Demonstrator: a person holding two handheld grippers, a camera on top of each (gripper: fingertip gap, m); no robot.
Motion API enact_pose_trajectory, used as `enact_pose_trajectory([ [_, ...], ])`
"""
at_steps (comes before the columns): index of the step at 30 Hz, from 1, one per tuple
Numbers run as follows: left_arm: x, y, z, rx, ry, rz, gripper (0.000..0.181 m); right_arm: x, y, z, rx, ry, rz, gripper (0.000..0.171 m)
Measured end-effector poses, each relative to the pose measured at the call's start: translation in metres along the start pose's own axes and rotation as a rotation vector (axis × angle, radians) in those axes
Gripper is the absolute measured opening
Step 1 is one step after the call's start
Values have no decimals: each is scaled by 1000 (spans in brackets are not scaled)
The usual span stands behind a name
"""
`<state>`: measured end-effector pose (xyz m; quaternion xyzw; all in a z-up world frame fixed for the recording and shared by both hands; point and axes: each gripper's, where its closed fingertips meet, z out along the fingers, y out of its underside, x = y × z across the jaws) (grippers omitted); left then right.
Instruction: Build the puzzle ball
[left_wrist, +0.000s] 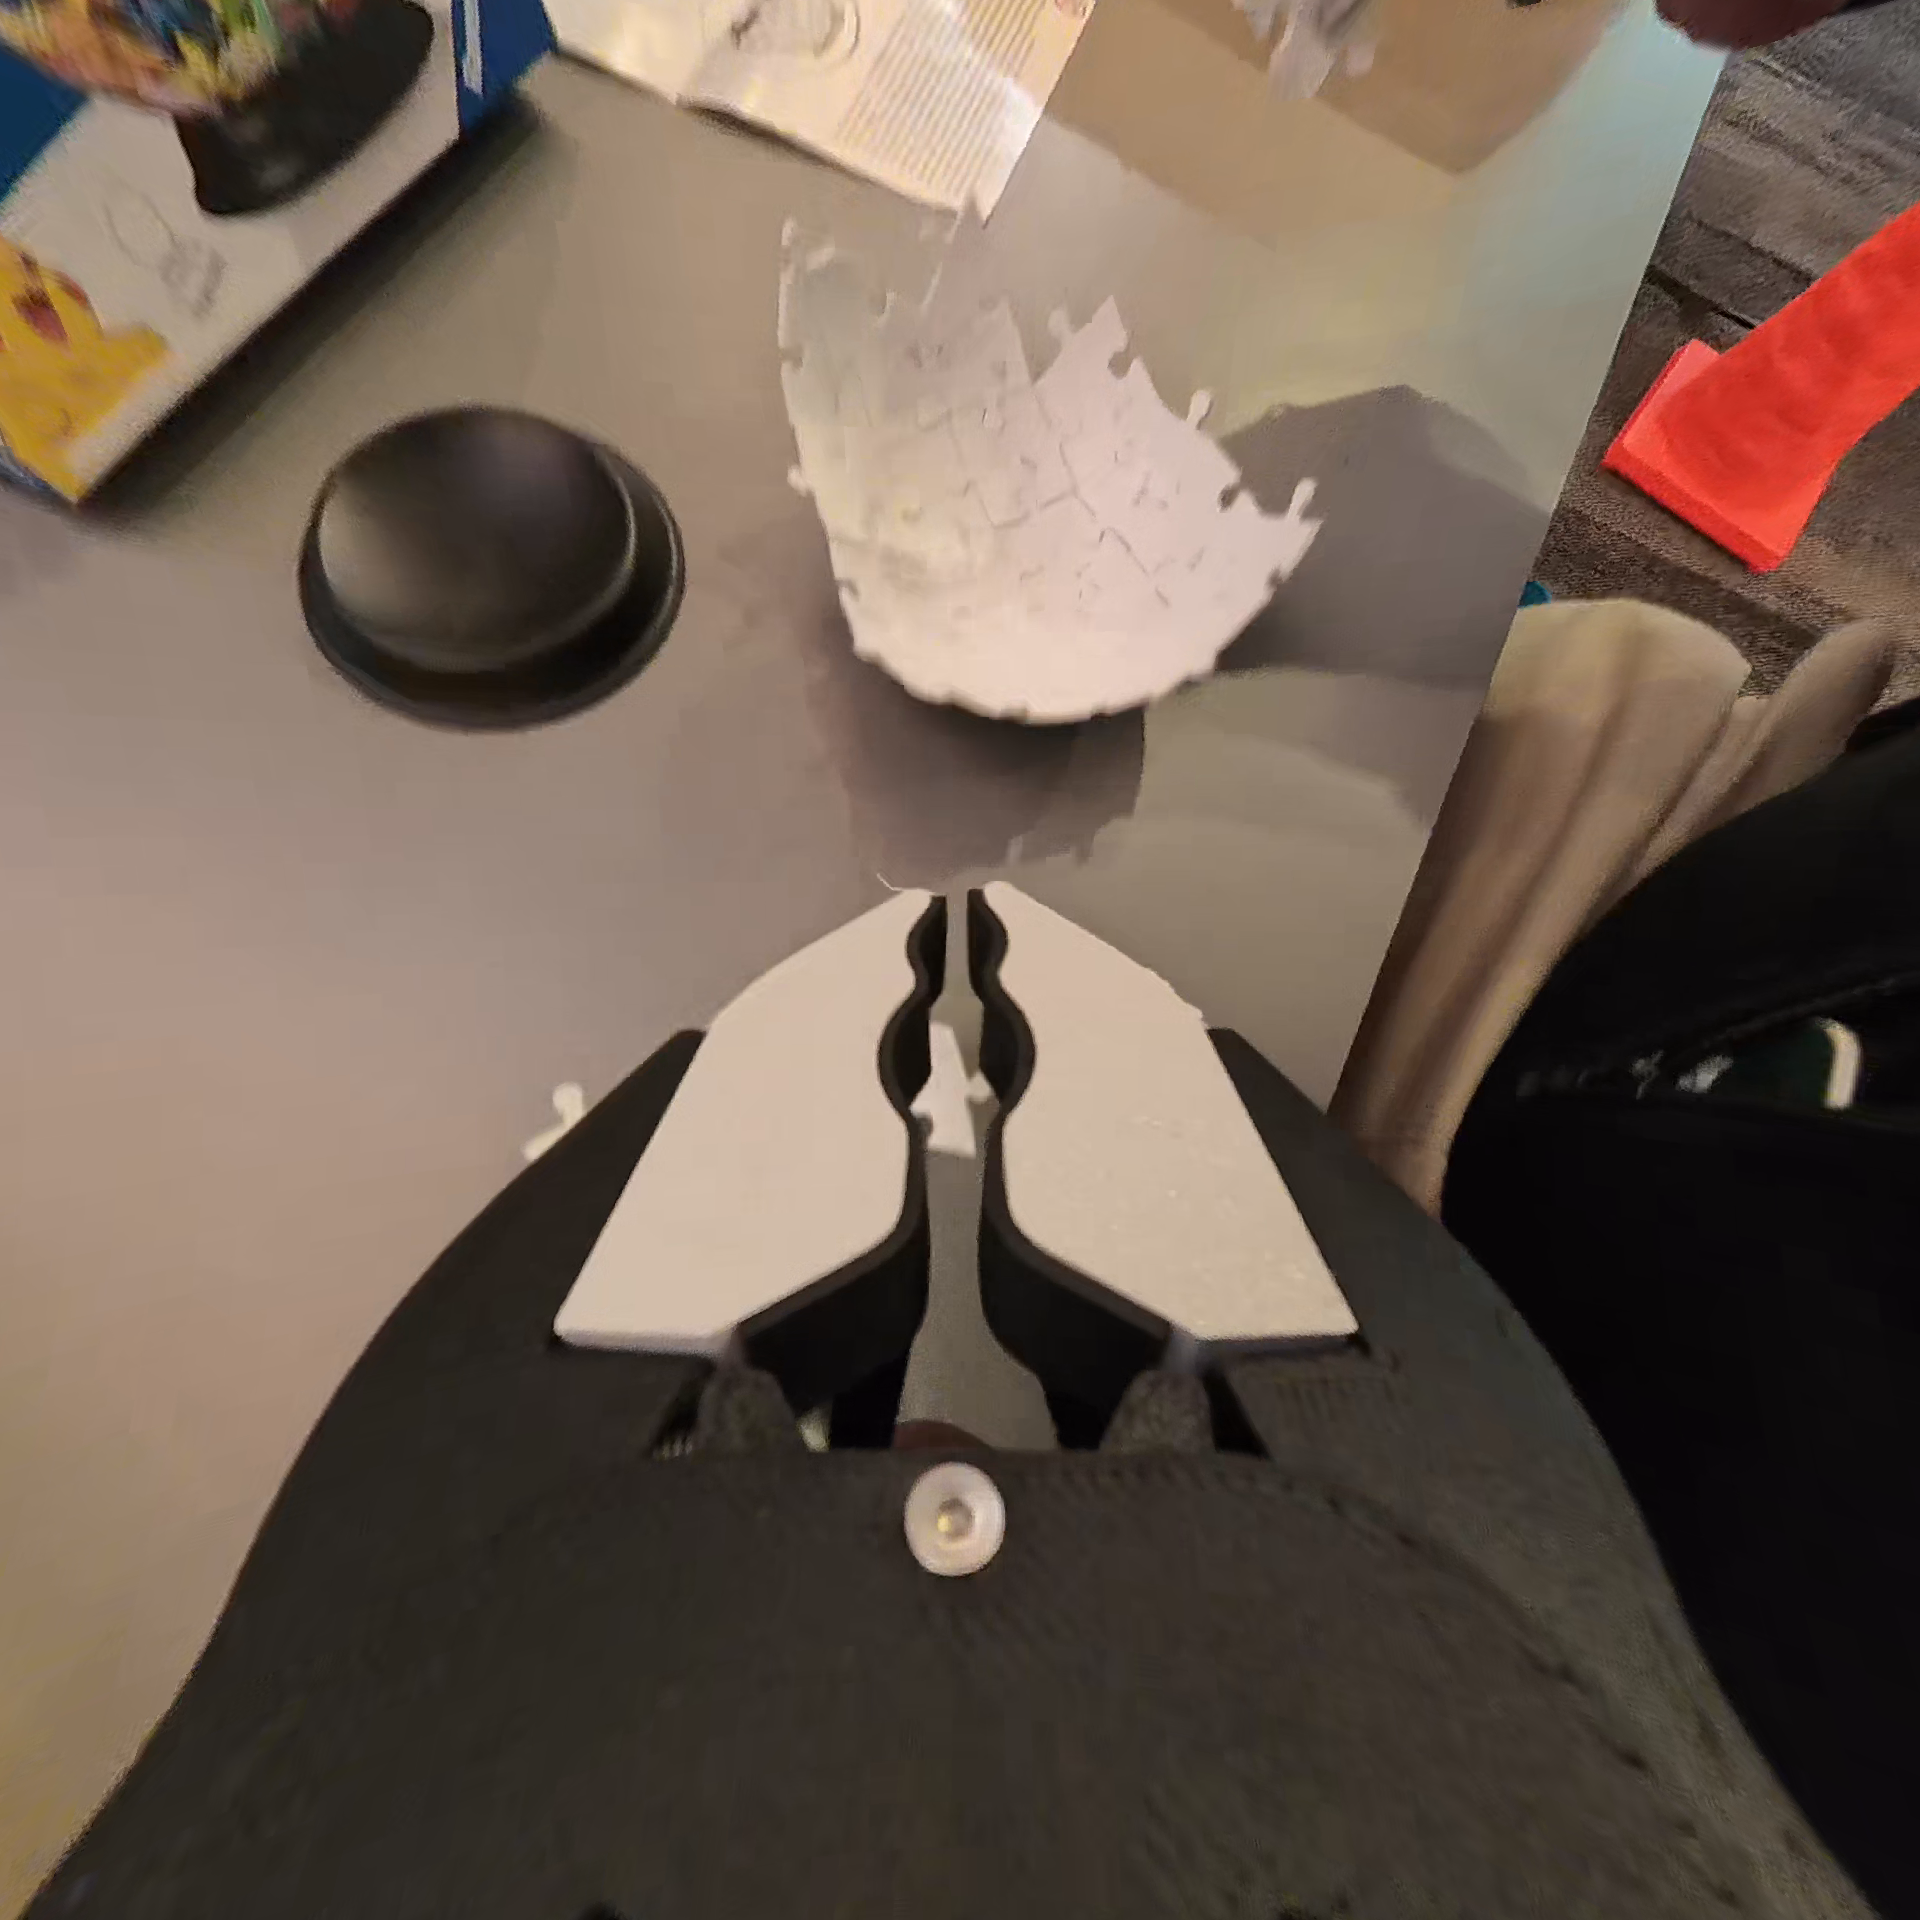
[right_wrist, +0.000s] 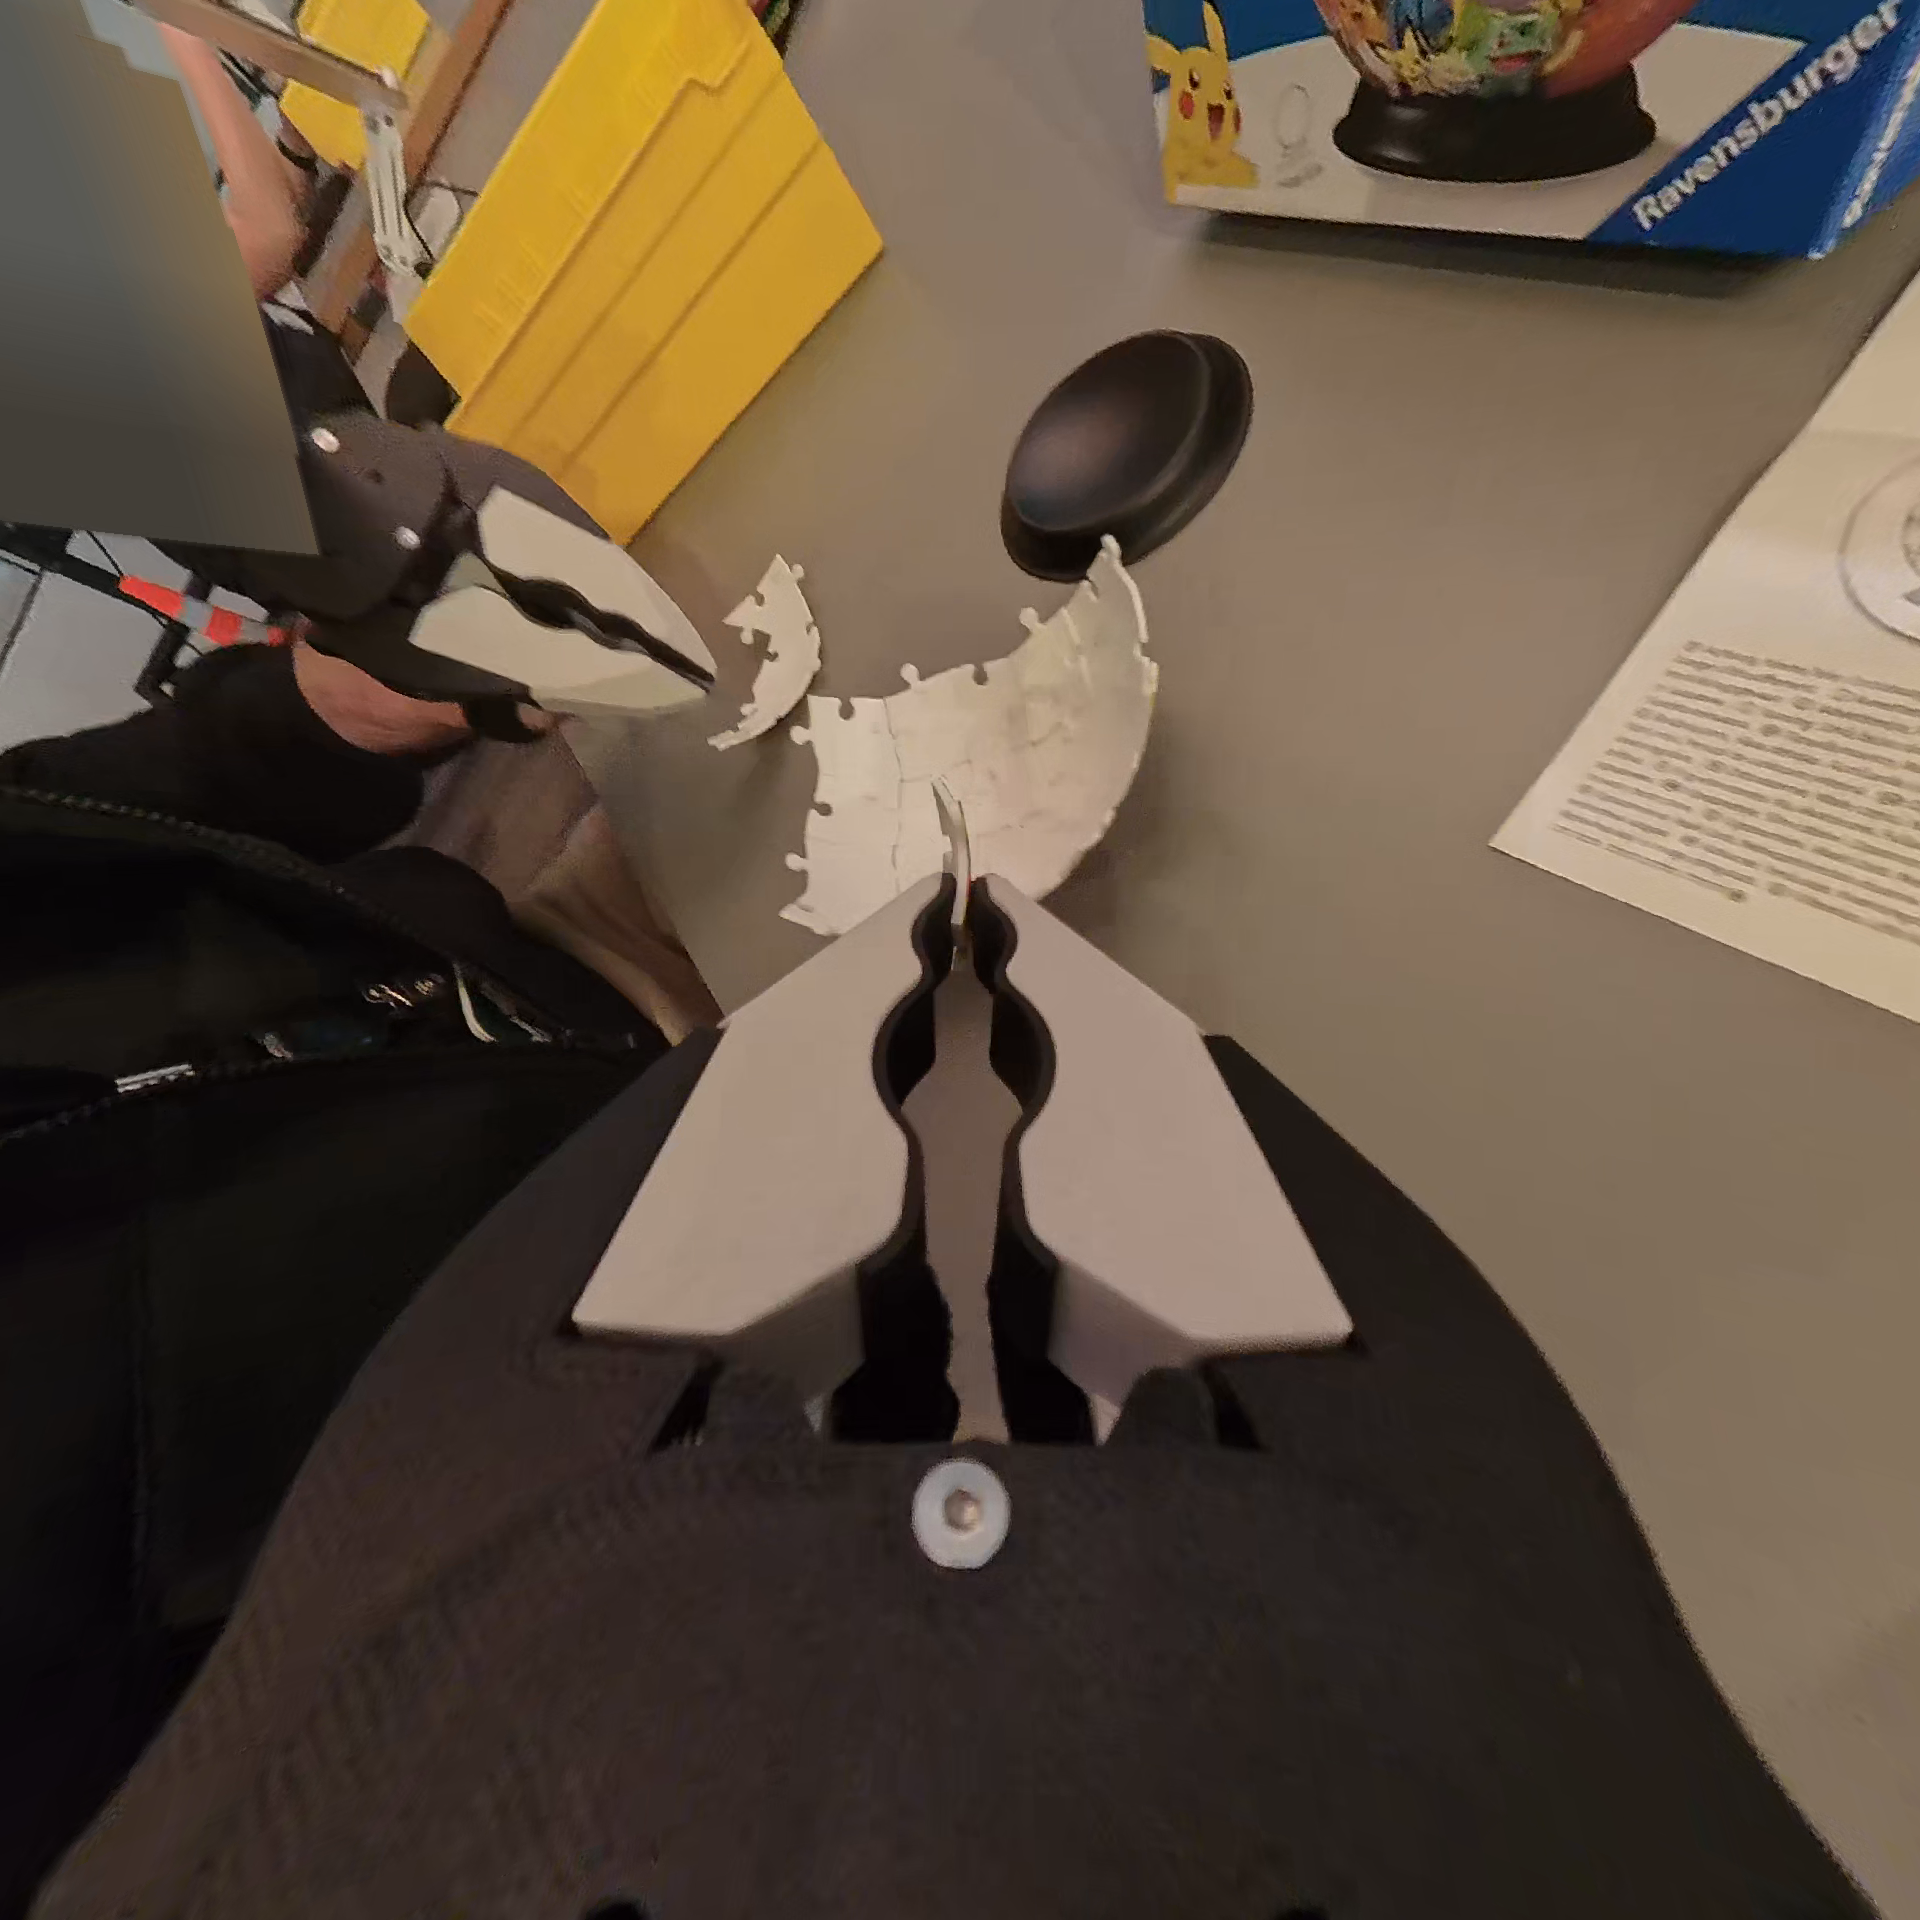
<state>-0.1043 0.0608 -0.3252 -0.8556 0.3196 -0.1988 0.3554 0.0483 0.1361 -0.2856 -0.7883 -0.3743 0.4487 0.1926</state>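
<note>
A white, bowl-shaped partial puzzle ball (left_wrist: 1039, 520) rests on the grey table and also shows in the right wrist view (right_wrist: 997, 748), inner side up. My left gripper (left_wrist: 956, 899) is shut on a small curved section of joined pieces (right_wrist: 771, 649), held just left of the shell's rim. From its own view this section shows as a grey jagged shape (left_wrist: 987, 800). The left gripper also shows in the right wrist view (right_wrist: 712, 675). My right gripper (right_wrist: 961, 899) is shut on a thin white piece (right_wrist: 954, 842) seen edge-on over the shell's near side.
A black round stand (left_wrist: 488, 561) (right_wrist: 1127, 447) sits beyond the shell. The puzzle box (right_wrist: 1507, 125) (left_wrist: 156, 260) and an instruction sheet (right_wrist: 1766, 748) lie on the table. A yellow bin (right_wrist: 644, 260) stands at the far left. Loose pieces (left_wrist: 945, 1091) lie under the left gripper.
</note>
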Motion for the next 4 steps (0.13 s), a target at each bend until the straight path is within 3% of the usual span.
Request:
enact_pose_trajectory([
  [1, 1, -10, 1, 3, -3, 17, 4, 4, 1, -2, -17, 10, -8, 1],
  [4, 8, -42, 8, 3, 4, 72, 5, 10, 8, -3, -107, 12, -41, 1],
])
